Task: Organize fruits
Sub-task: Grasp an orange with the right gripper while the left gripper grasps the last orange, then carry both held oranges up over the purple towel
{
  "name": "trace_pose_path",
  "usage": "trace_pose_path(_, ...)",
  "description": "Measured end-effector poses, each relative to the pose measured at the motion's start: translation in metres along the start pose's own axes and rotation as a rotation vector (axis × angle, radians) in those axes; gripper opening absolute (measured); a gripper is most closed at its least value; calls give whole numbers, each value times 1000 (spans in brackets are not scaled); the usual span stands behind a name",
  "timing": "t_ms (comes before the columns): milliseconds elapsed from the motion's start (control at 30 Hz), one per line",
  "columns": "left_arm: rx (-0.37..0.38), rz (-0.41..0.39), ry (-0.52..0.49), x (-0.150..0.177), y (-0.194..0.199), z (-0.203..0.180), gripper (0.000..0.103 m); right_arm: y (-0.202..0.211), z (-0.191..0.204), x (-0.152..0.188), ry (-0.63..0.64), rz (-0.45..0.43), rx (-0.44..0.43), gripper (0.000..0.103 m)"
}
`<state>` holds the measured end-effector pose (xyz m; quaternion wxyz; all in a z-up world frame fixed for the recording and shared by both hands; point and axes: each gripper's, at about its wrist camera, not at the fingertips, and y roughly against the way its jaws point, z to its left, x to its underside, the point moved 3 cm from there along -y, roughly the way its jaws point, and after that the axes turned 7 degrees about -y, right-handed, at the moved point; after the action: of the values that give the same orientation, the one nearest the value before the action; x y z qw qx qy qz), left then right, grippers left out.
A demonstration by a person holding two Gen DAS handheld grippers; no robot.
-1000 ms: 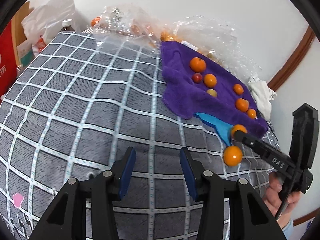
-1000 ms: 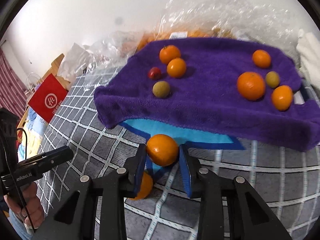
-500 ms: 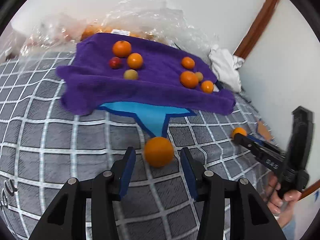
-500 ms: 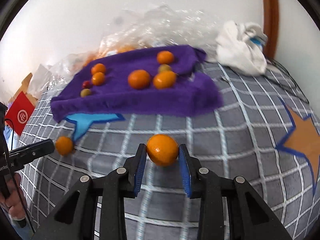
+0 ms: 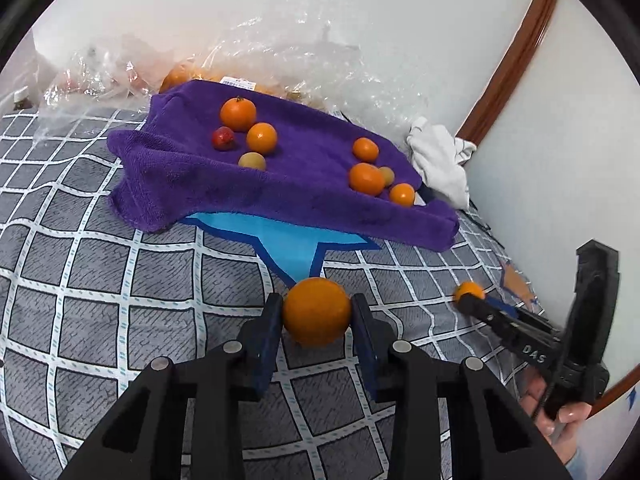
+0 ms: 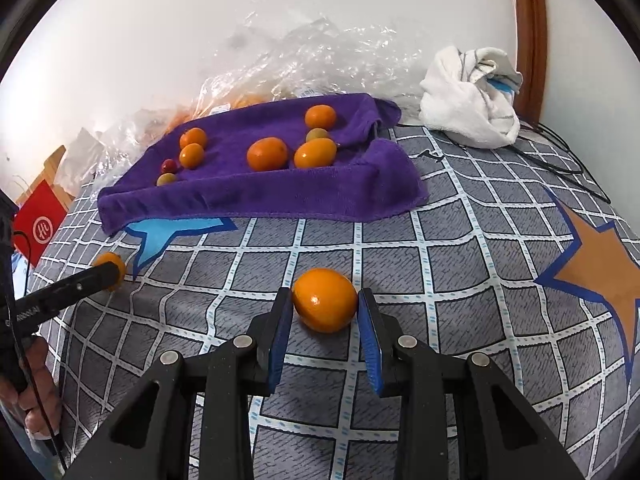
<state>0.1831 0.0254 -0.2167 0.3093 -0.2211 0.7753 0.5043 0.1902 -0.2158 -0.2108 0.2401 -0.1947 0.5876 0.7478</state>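
1. Grey bedspread with a white grid pattern (image 5: pixel 120 280) covers the bed, with a blue star patch (image 5: pixel 288 244) and an orange star patch (image 6: pixel 600 264) printed on it; a white wall rises behind, edged by a brown wooden trim (image 5: pixel 512 52)
2. A purple fleece towel (image 5: pixel 304 184) lies toward the wall, carrying two clusters of small fruit: round orange tangerines (image 5: pixel 238 113), a small red fruit (image 5: pixel 223 138) and pale yellow-green fruits (image 5: pixel 252 161)
3. Crumpled clear plastic bags (image 5: pixel 280 56) sit behind the towel against the wall, and a bundled white cloth (image 6: pixel 472 96) rests just beside the towel's far corner
4. The left gripper (image 5: pixel 316 316) has a round orange tangerine between its blue pads (image 5: pixel 269 328), at the tip of the blue star; its jaws are closing and the pads meet the fruit on both sides
5. The right gripper (image 6: pixel 324 308) is clamped on a second glossy orange tangerine (image 6: pixel 325 305), low over the bedspread between the two star patches
6. Each view catches the other gripper off to its side, held in a hand (image 5: pixel 560 420)
7. A red box with a white logo (image 6: pixel 38 226) stands off the bed at the right view's left edge
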Motion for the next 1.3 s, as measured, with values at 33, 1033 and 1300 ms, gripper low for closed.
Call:
trace_pose_path(33, -8, -1, -3, 0, 0, -1, 32, -2, -1, 0, -3, 12, 10, 33)
trace_pose_path(1033, -16, -114, -16, -4, 19, -8, 32, 33, 4, -18, -45, -75, -88, 32)
trace_pose_path(1300, -139, -106, -23, -32, 40, 2, 32, 36, 14, -54, -9, -99, -33, 32)
